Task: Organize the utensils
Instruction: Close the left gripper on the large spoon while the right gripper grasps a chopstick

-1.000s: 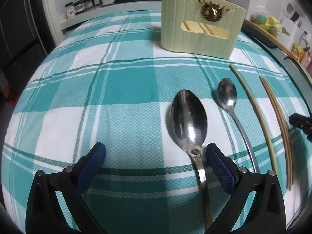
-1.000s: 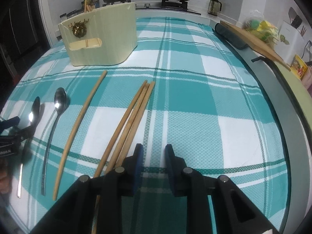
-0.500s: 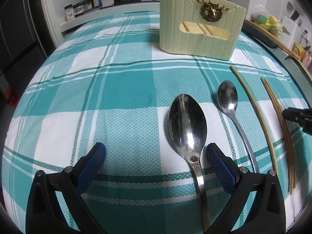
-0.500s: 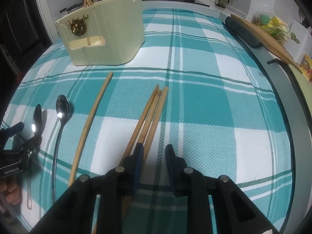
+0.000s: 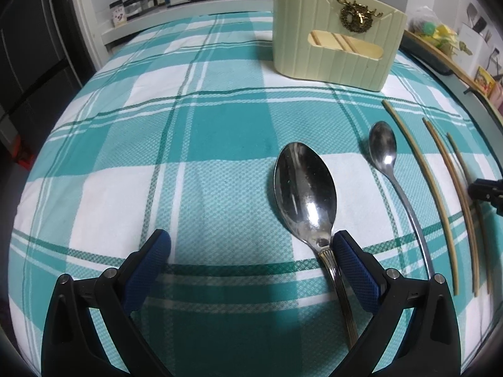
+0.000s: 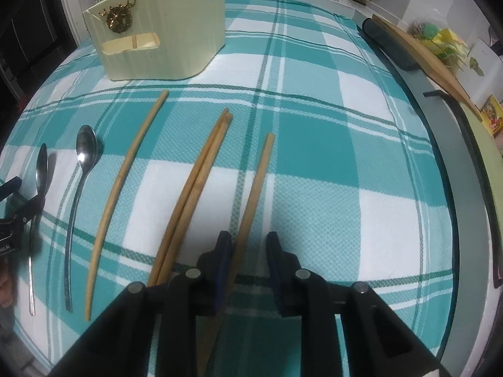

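My left gripper [image 5: 251, 245] is open wide just above the checked cloth. The large spoon [image 5: 305, 188] lies with its neck right beside the right-hand pad [image 5: 352, 267]. A small spoon [image 5: 382, 144] lies to its right. My right gripper [image 6: 248, 242] has its jaws a narrow gap apart. One wooden chopstick [image 6: 257, 182] runs between them, close to the left finger [image 6: 224, 251] and clear of the right one. Two more chopsticks [image 6: 195, 188] lie together just to the left, and another single chopstick [image 6: 125, 188] further left. The cream utensil holder [image 6: 163, 31] stands at the back.
The holder [image 5: 336, 34] has chopsticks standing in it. My left gripper [image 6: 19, 194] and part of a hand [image 6: 6, 282] show at the left edge. A dark table rim [image 6: 465, 169] curves along the right, with a wooden board [image 6: 424, 53] beyond. A stove and jars stand at the back.
One chopstick has come away from the bundle of three and now lies to the right, between my right gripper's fingers. The right view has tilted further down. My left gripper has hardly moved.
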A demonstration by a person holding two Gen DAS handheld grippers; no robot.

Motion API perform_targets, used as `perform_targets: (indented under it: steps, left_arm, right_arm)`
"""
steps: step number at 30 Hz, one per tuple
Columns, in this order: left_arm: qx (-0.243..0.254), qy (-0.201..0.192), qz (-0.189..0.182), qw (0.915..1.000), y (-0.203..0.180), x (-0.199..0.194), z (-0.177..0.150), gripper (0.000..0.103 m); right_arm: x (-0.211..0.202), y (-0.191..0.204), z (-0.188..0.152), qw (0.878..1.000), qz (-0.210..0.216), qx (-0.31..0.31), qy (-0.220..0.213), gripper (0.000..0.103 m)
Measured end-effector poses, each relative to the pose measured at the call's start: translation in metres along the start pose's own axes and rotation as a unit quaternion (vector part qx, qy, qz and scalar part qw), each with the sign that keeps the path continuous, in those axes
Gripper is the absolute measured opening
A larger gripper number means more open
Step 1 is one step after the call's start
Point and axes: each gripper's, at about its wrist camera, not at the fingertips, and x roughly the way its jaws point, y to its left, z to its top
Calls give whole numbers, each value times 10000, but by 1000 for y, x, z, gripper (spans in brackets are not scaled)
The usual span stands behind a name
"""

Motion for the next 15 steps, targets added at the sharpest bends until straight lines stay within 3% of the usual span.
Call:
perform_targets:
  steps: [4,7,11,13,15]
  left_arm:
    - [-38,23,23,10000,-10,3,5,102]
    - [-151,35,166,9997,-18,5,8,103]
    - [-482,108,299,9983,-21,9,15,101]
    - [-479,55,251,9985,-20,9,18,89]
    - [-312,-65,31,9995,-20,6,23,47]
  right_arm:
    - [2,-6,2,9997,219,141,16,26]
    - [6,-9,12,9992,349,204,25,35]
    - [18,-9,38,9993,280,242,-71,38]
    - [24,-6,50,9995,231,198,-121,36]
    - [28,-4,59,9997,101,184,-153,16]
